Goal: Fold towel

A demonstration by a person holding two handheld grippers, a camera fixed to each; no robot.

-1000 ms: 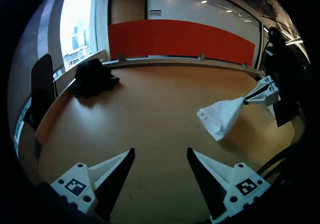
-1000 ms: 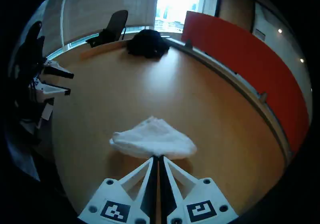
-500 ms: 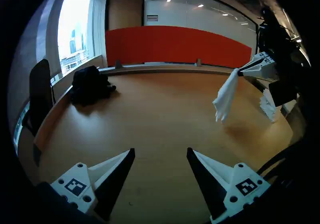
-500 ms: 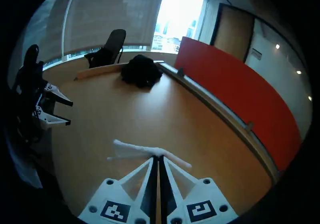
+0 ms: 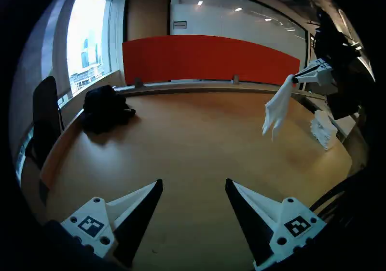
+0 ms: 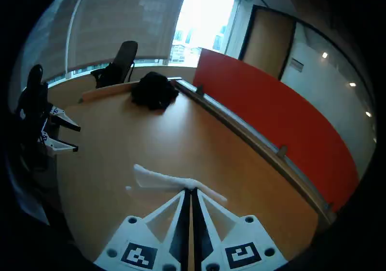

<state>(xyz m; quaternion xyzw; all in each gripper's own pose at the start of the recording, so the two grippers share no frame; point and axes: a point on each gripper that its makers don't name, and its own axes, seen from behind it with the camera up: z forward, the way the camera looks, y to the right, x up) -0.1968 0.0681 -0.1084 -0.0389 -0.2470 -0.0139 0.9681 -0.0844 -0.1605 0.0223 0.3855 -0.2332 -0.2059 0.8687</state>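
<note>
My right gripper [image 6: 191, 192] pinches the towel [image 5: 277, 109] by an edge so it hangs free; my left gripper [image 5: 193, 181] gapes wide, empty

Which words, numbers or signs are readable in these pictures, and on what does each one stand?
No text is readable.
Small wall plate: too blurred to read.
Square markers on the left claw and the right claw: black-and-white patterns, no letters.

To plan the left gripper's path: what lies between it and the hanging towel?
Bare table top, as the left gripper view shows; nothing stands between the left gripper and the towel.
</note>
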